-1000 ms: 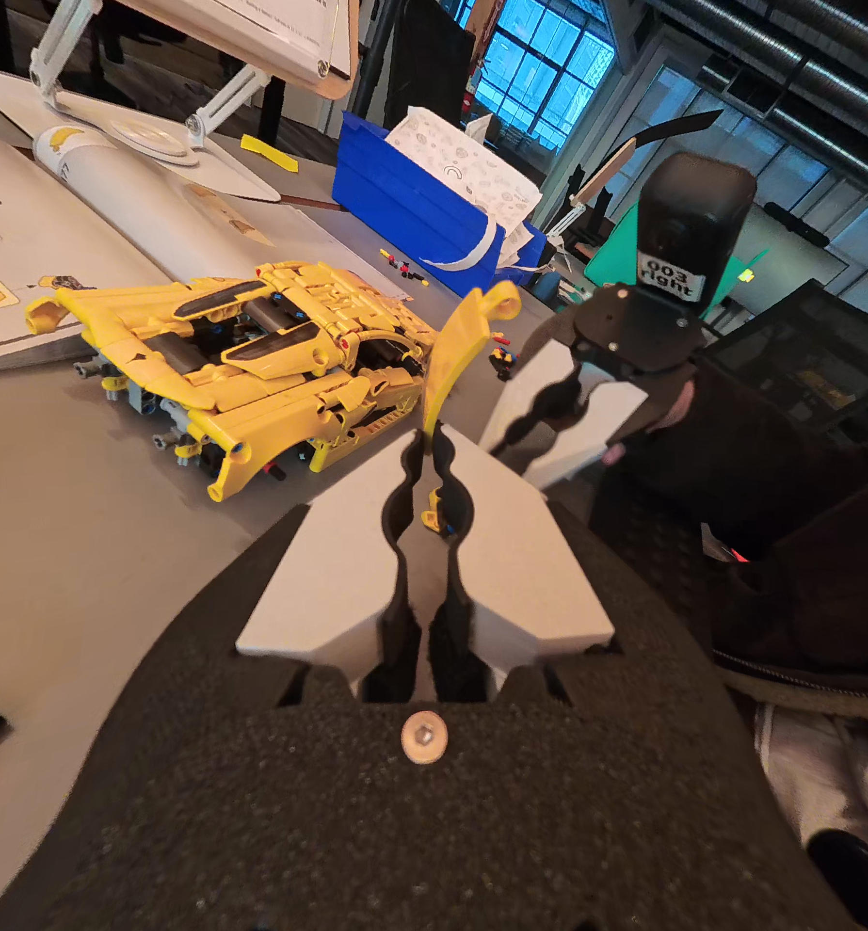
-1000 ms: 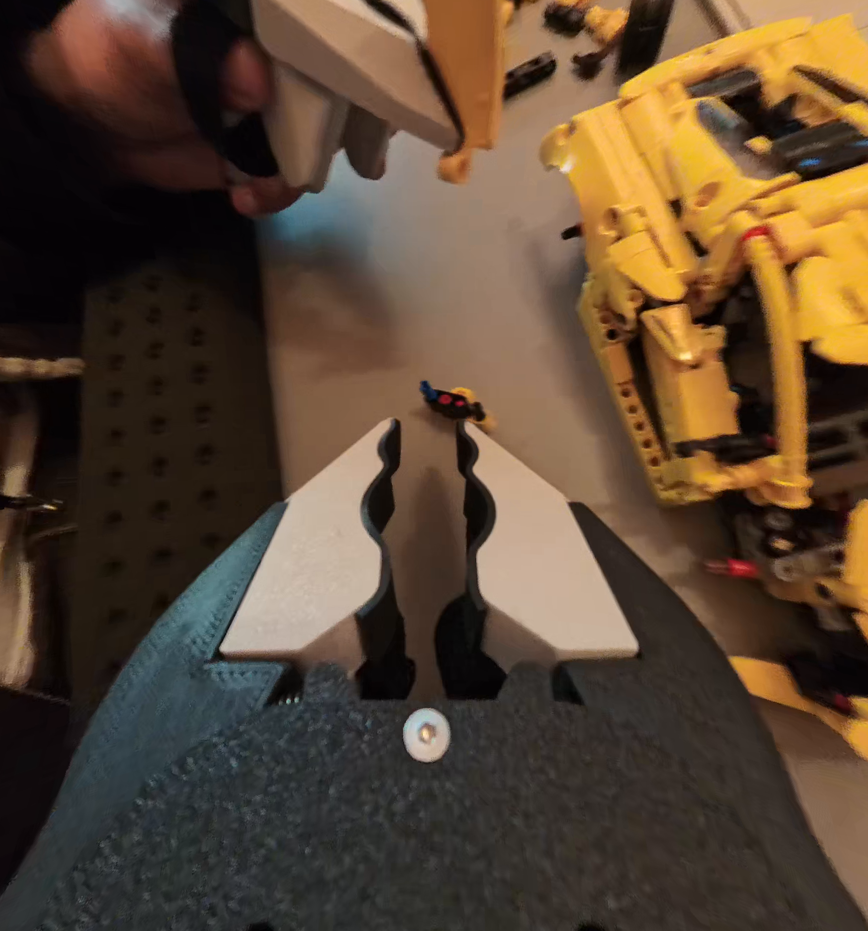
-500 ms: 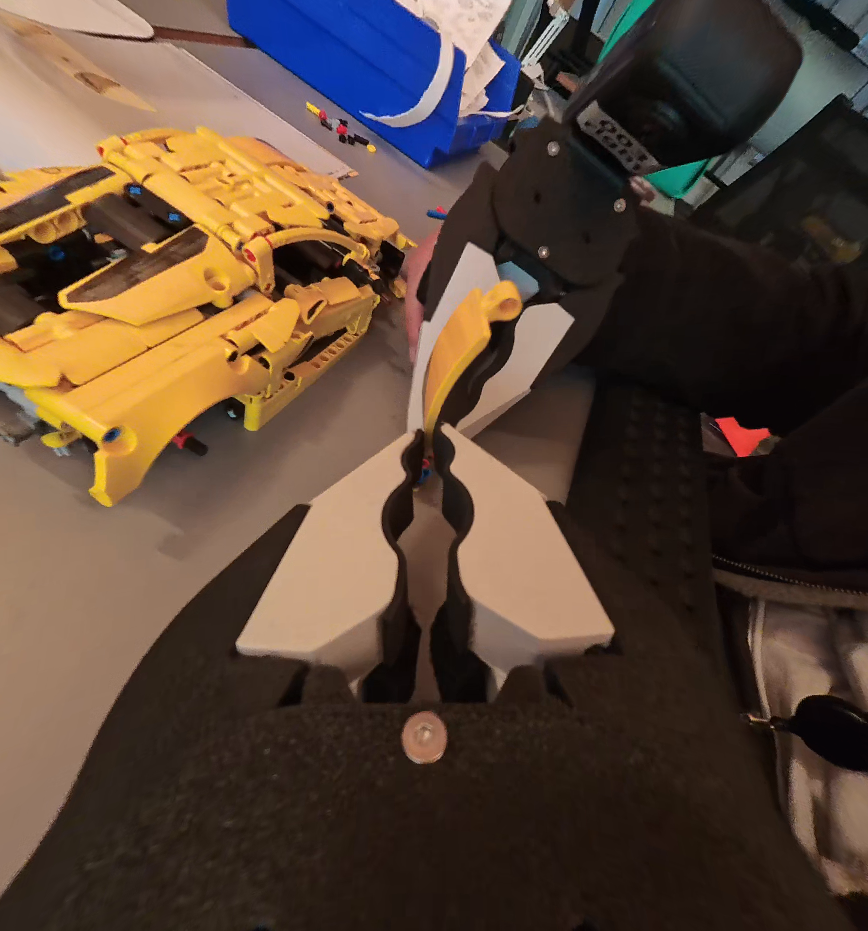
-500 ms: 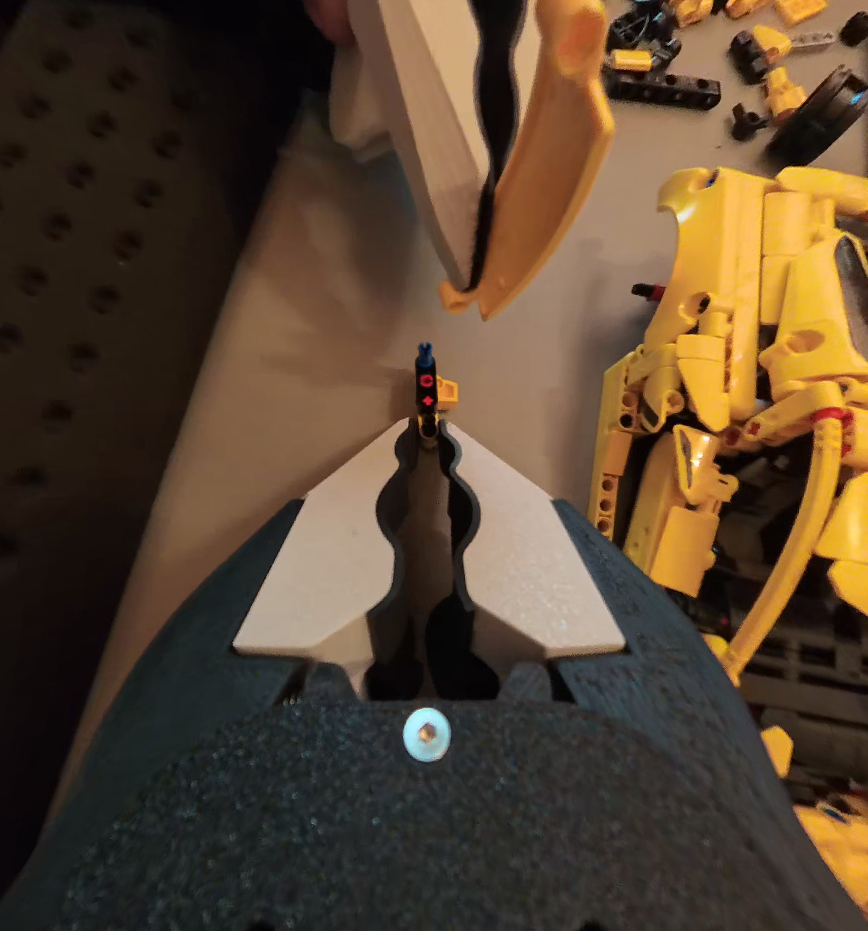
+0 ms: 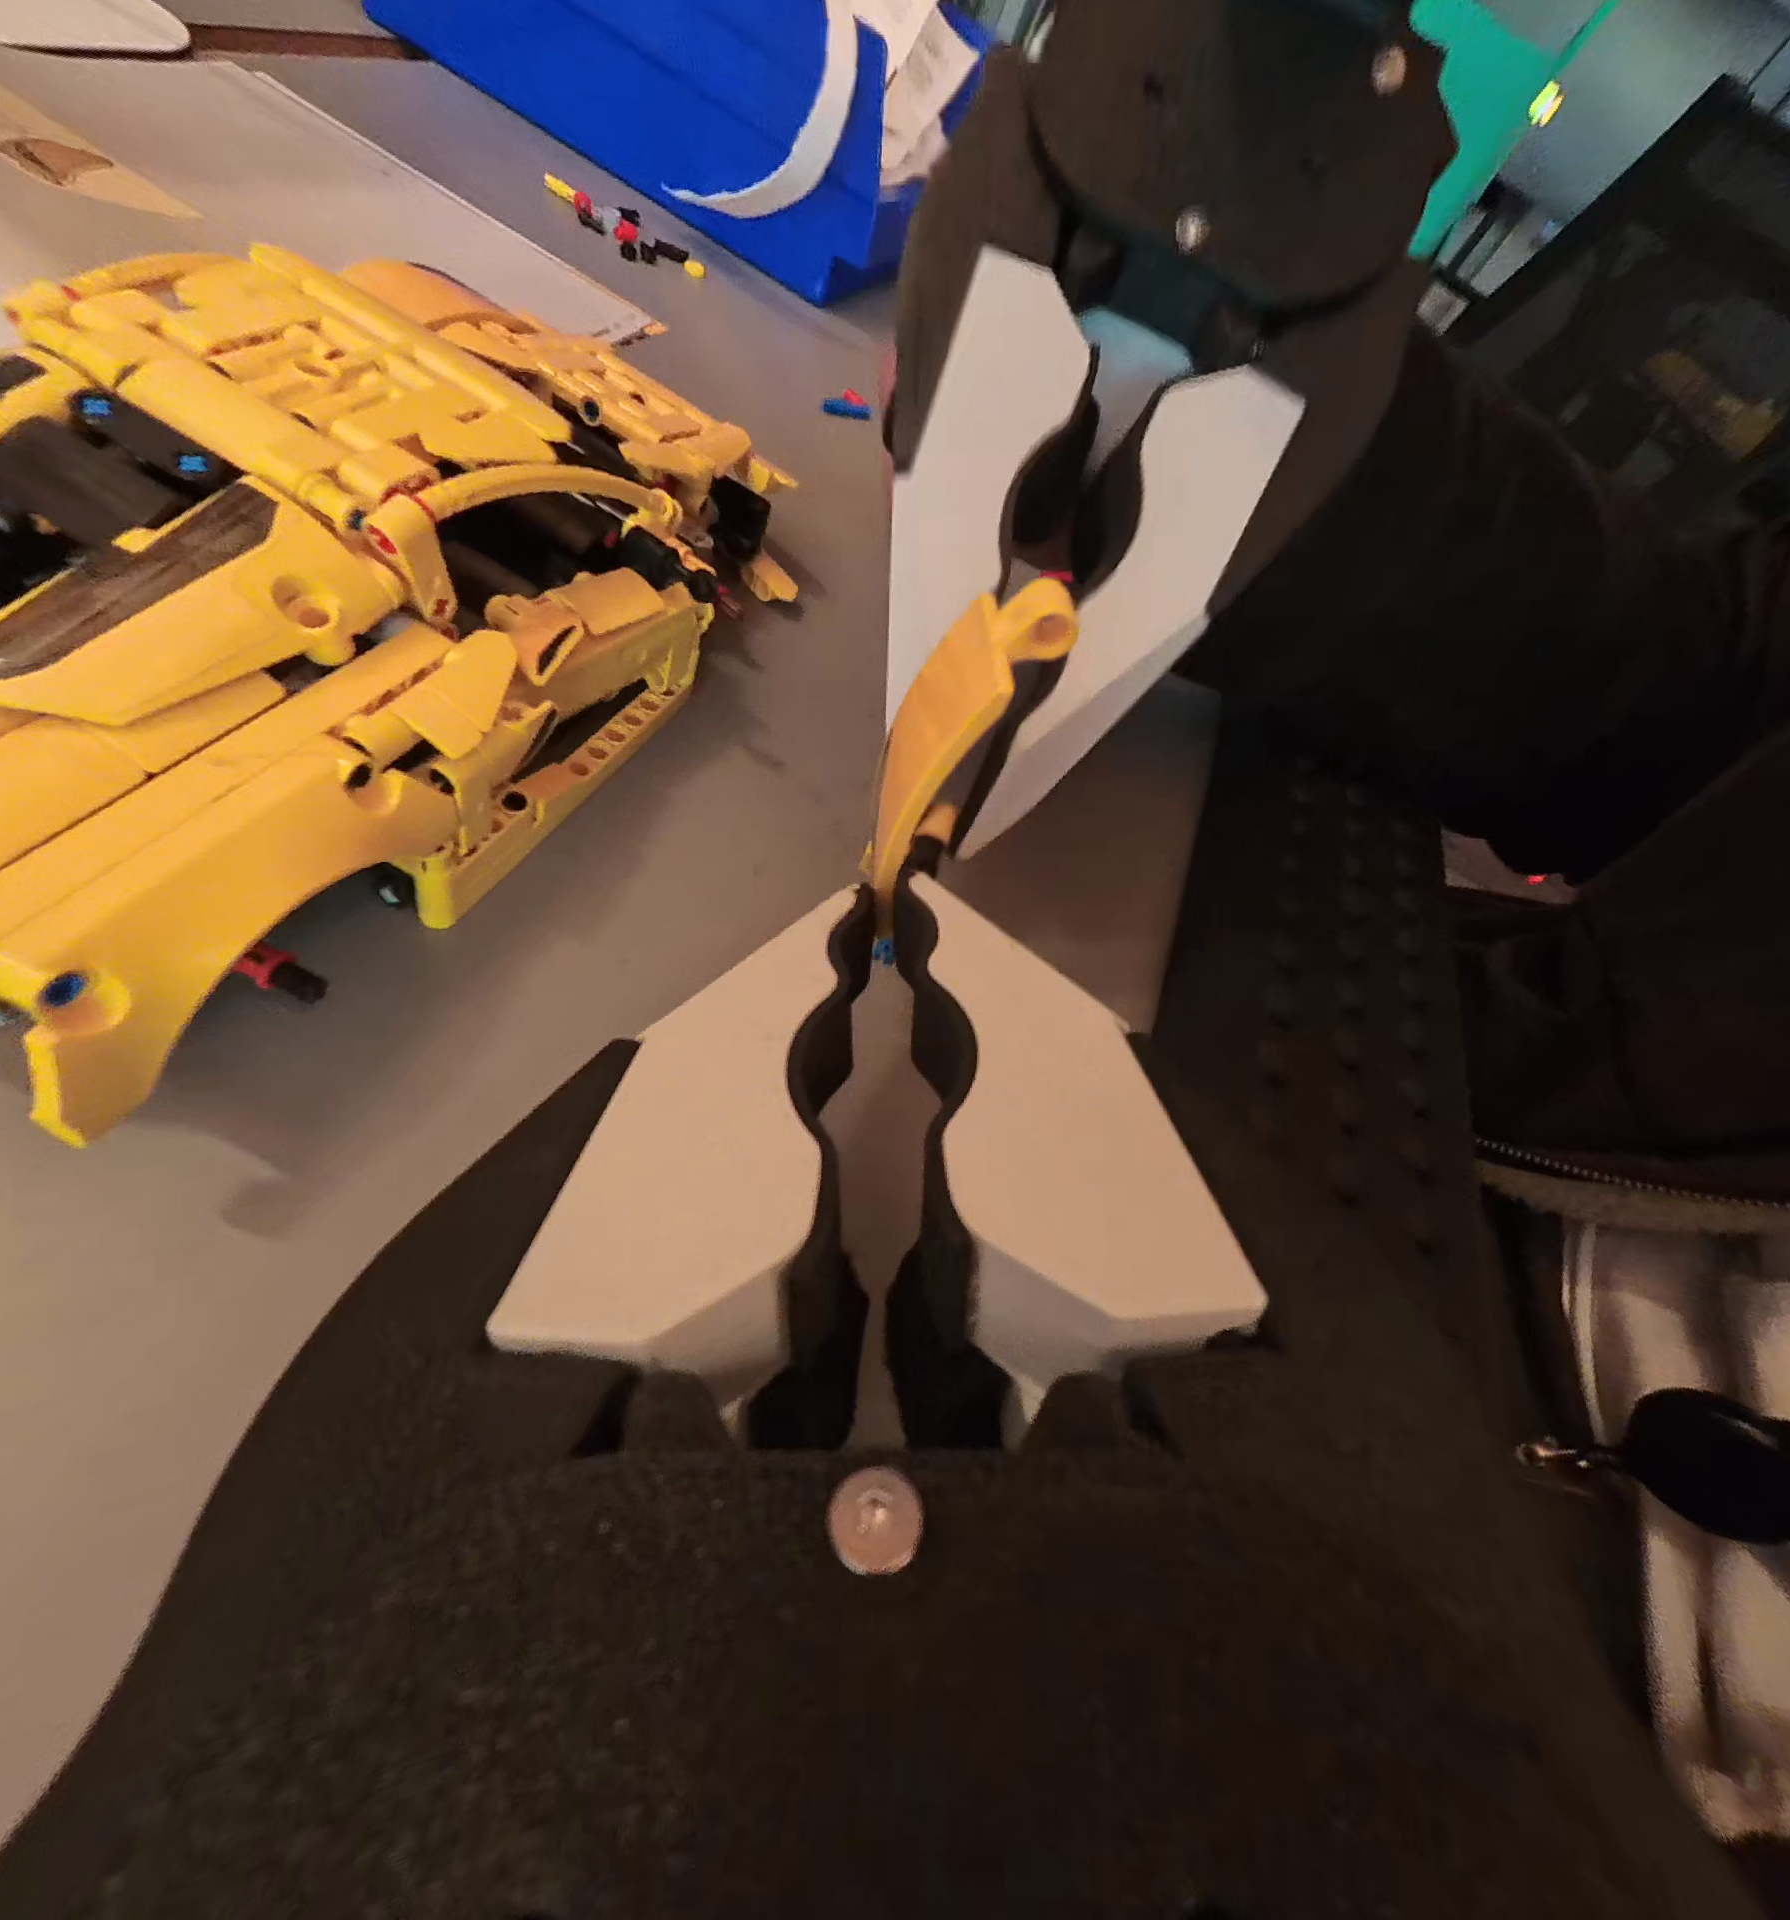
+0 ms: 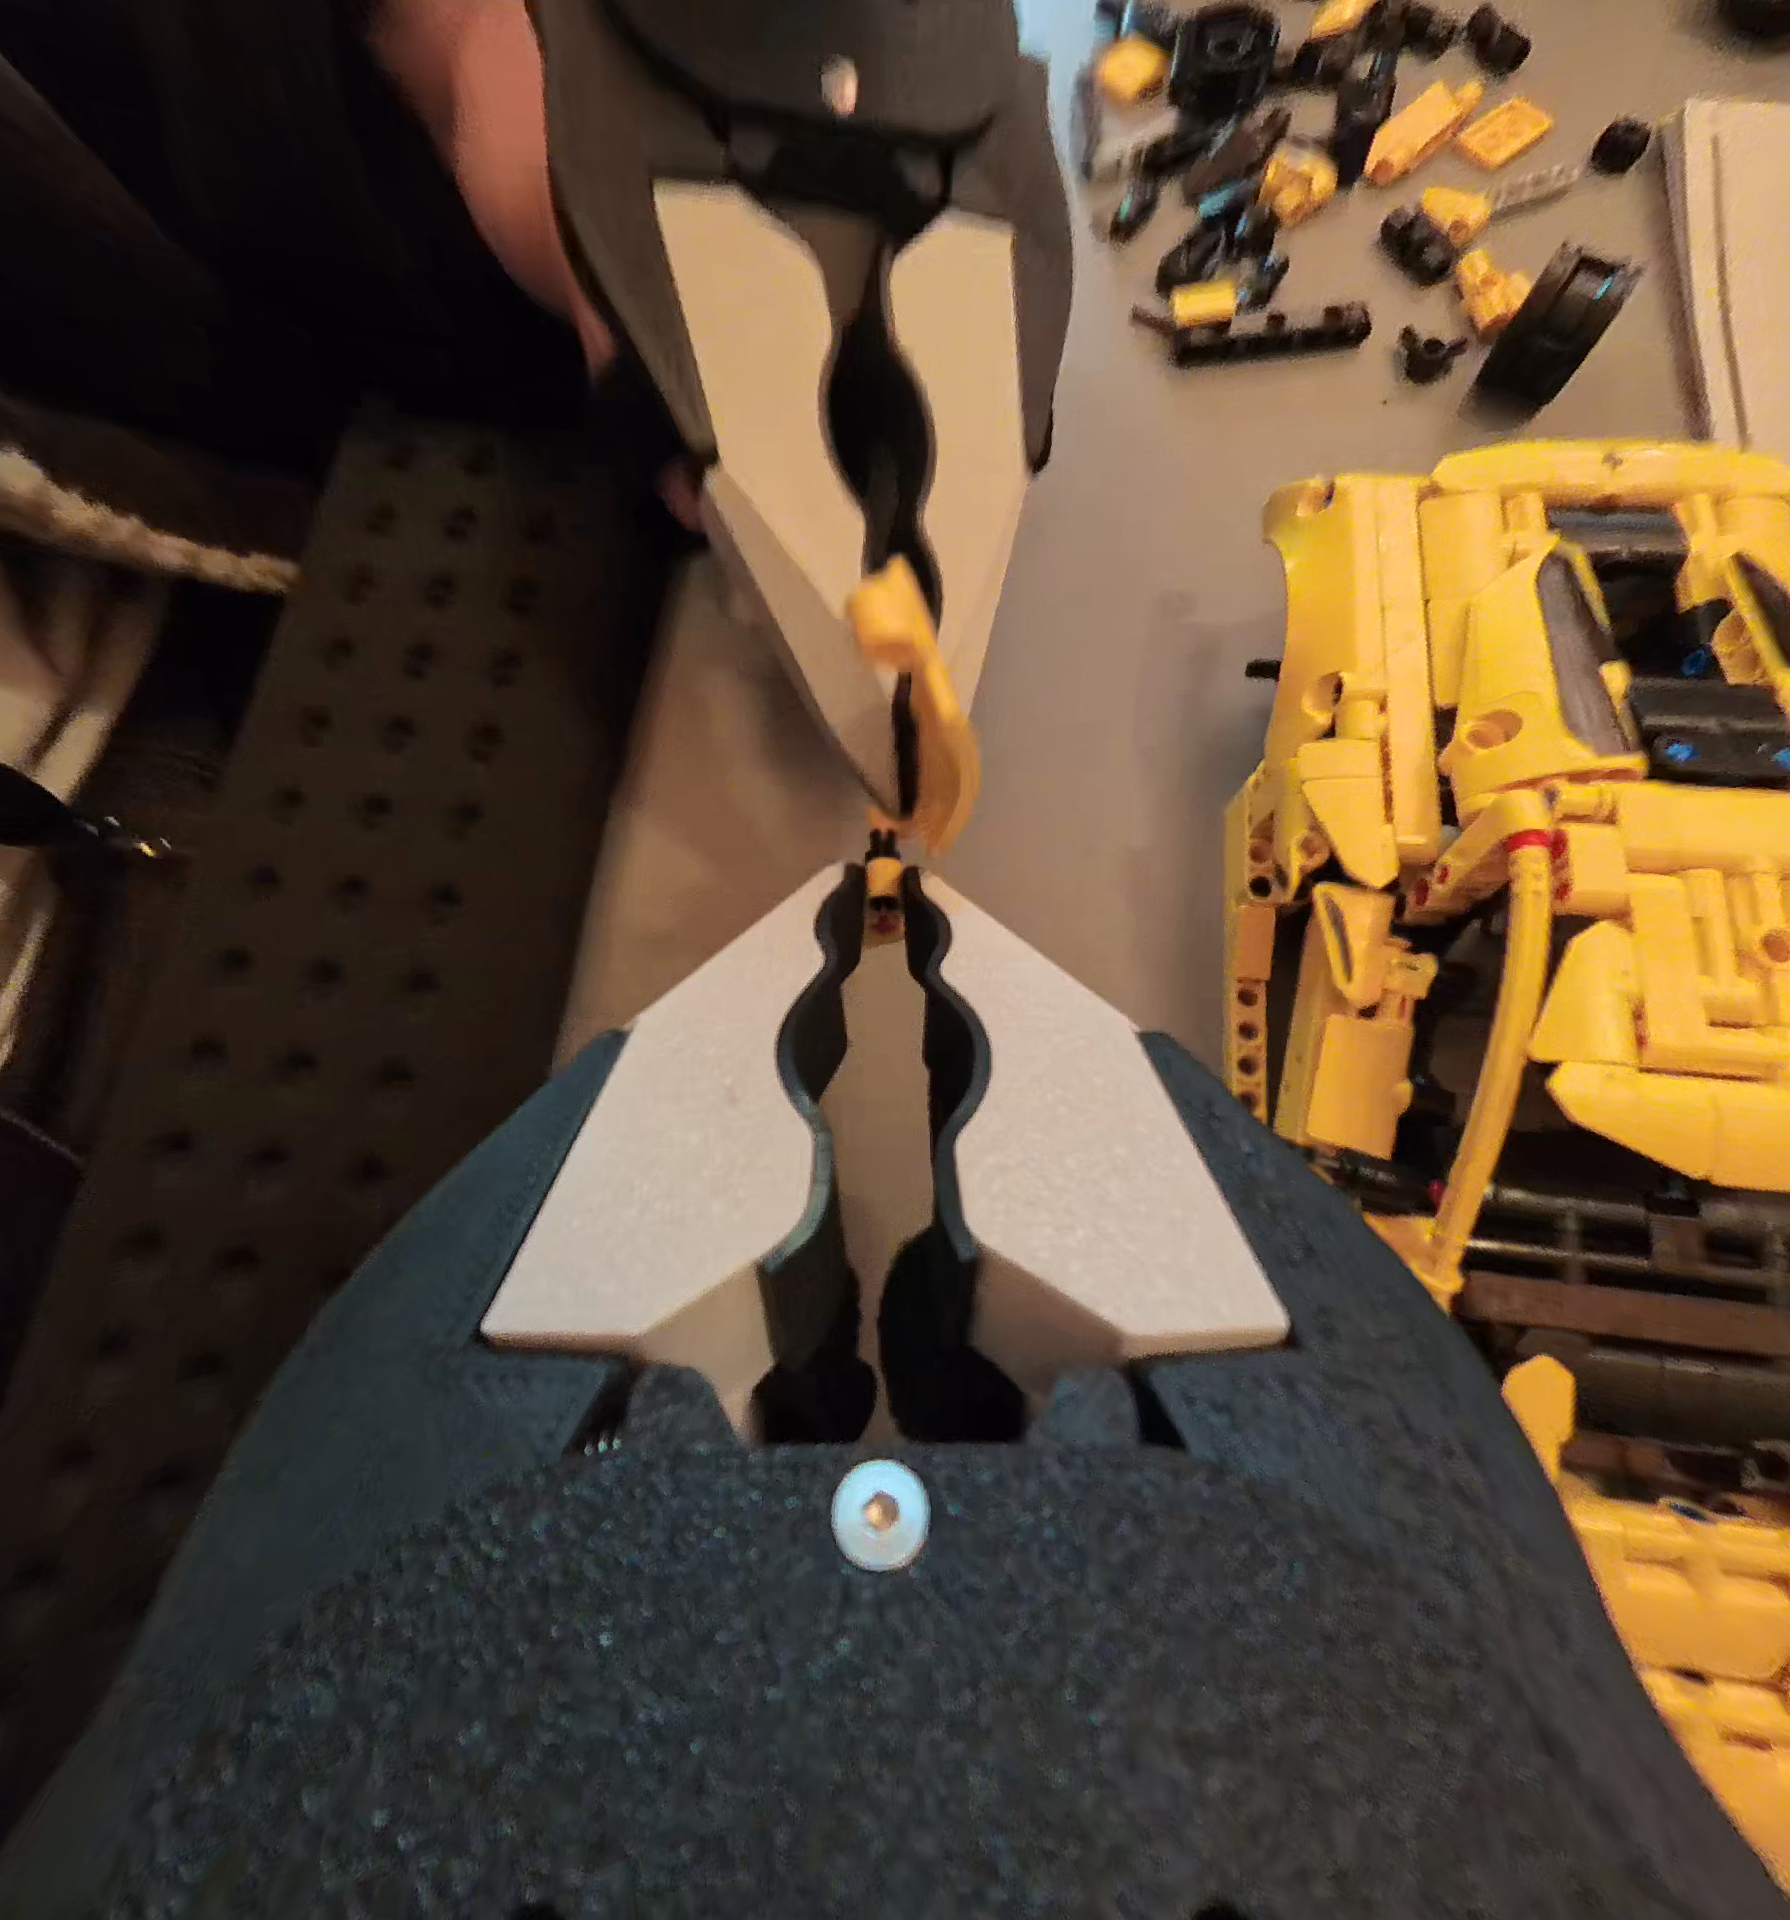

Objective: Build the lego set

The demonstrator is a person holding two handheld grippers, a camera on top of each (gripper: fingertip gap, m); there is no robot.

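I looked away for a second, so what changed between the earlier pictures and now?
The right gripper closed on the small pin piece that lay on the table, lifted it, and brought it up to the lower end of the yellow panel. The two grippers came tip to tip. The left gripper kept its hold on the panel throughout, and the yellow car stayed put on the table.

right gripper (image 6: 878, 896) now tip to tip with left gripper (image 5: 883, 902), small pin piece (image 6: 880, 902) brought up against curved yellow panel (image 5: 958, 698)
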